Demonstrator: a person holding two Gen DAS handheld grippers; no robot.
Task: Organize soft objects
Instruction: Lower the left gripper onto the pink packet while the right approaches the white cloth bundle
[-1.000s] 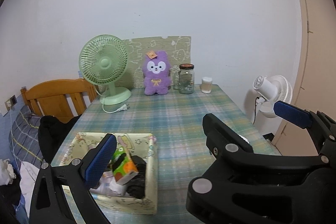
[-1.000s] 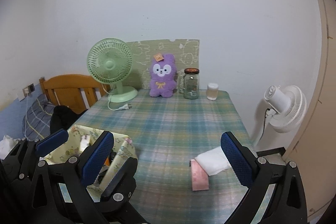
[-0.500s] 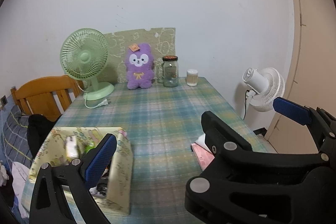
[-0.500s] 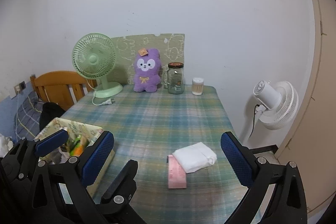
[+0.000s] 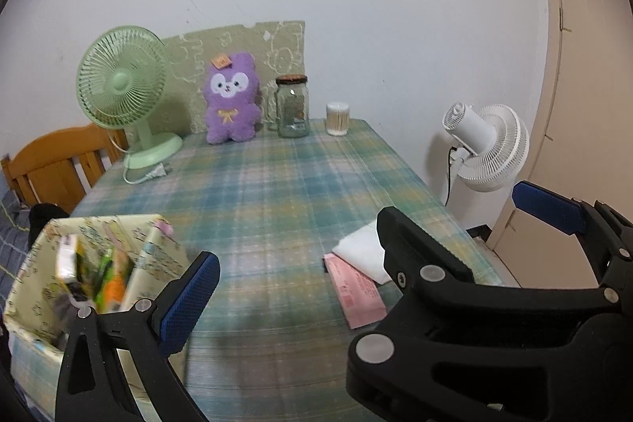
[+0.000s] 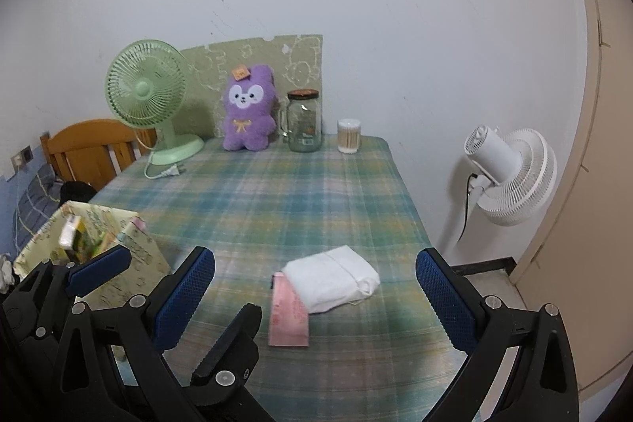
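A folded white cloth [image 6: 331, 282] lies on the plaid table [image 6: 277, 192] near the front right, partly on a pink packet [image 6: 288, 315]. Both show in the left wrist view, the cloth [image 5: 360, 248] and the packet [image 5: 354, 293]. A pale yellow fabric box [image 5: 47, 287] with several packets inside stands at the front left; it also shows in the right wrist view [image 6: 95, 236]. A purple plush toy [image 6: 248, 113] sits at the back. My left gripper [image 5: 368, 244] is open and empty. My right gripper [image 6: 316, 299] is open and empty, above the cloth and packet.
At the back stand a green desk fan [image 6: 152, 105], a glass jar [image 6: 304, 125] and a cotton swab container [image 6: 349, 135]. A white floor fan [image 6: 510, 180] stands right of the table. A wooden chair [image 6: 91, 153] is at the left.
Both views have swung right and closer to the cloth and packet. The fabric box has shifted to the left edge of the views. Both grippers stay open.
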